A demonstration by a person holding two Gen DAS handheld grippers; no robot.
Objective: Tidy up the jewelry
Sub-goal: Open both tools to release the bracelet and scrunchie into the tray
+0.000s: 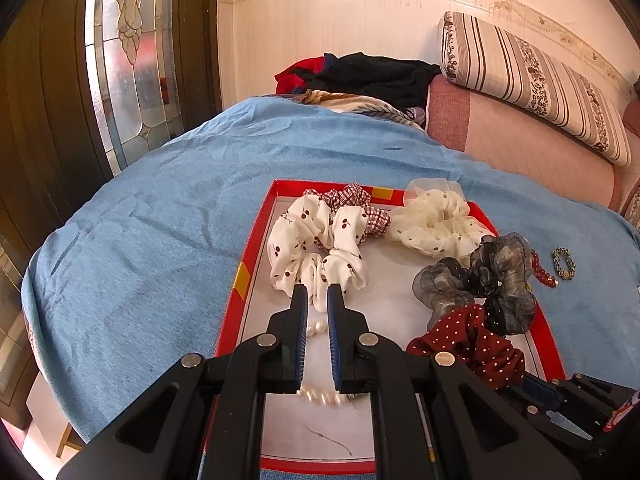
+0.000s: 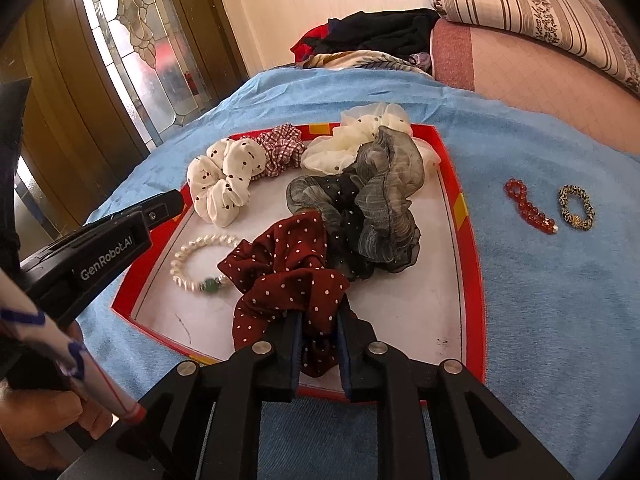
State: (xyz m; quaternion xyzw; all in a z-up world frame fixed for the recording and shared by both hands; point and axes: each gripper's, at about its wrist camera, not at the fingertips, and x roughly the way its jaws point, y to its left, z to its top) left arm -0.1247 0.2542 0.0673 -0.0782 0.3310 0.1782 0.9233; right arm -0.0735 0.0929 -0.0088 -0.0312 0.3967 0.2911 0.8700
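A red tray on the blue cloth holds several scrunchies and a pearl bracelet with a green bead. My left gripper hovers above the pearl bracelet with its fingers close together and nothing between them; its tips reach the white cherry scrunchie. My right gripper is shut on the dark red dotted scrunchie at the tray's near edge. A red bead bracelet and a leopard bracelet lie on the cloth right of the tray.
A grey organza scrunchie, a cream dotted one and a checked one fill the tray's far part. Piled clothes and a striped cushion lie beyond. A glass door stands at left.
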